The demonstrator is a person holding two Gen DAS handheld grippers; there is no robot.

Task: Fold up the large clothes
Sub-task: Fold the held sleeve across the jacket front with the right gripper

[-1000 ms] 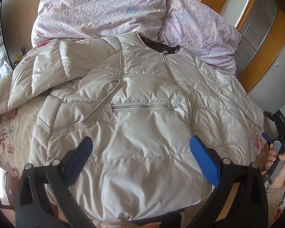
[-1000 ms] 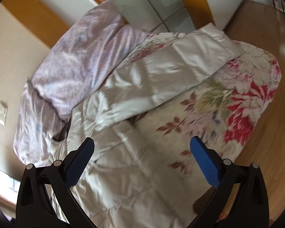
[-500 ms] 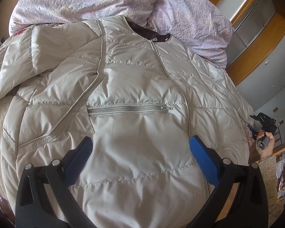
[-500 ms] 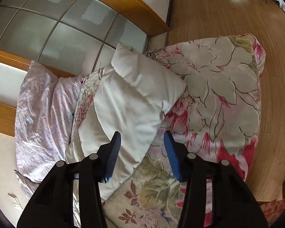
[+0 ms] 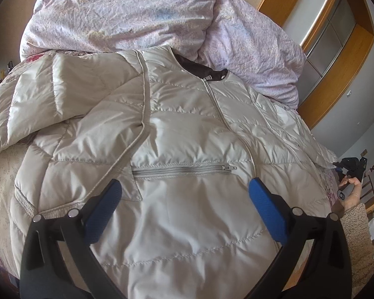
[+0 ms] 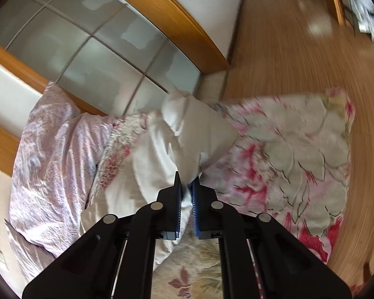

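A beige quilted down jacket (image 5: 187, 134) lies front up on the bed, zipped, with a dark collar lining at the top. Its left sleeve is folded across the left of the bed. My left gripper (image 5: 184, 194) is open and empty, hovering over the jacket's lower front by the pocket zipper (image 5: 182, 170). In the right wrist view my right gripper (image 6: 187, 186) is shut on the jacket's right sleeve (image 6: 187, 134), which extends away towards the bed's edge. The right gripper also shows in the left wrist view (image 5: 350, 168), held by a hand.
A floral bedspread (image 6: 286, 154) covers the bed. A crumpled lilac duvet (image 5: 137, 12) is heaped at the head. A wooden-framed glass wardrobe (image 6: 99, 39) stands beside the bed, with wooden floor (image 6: 299, 44) to the right.
My right gripper has closed on the jacket's right sleeve; it was partly open half a second ago. My left gripper pulled back slightly over the jacket and stays open.
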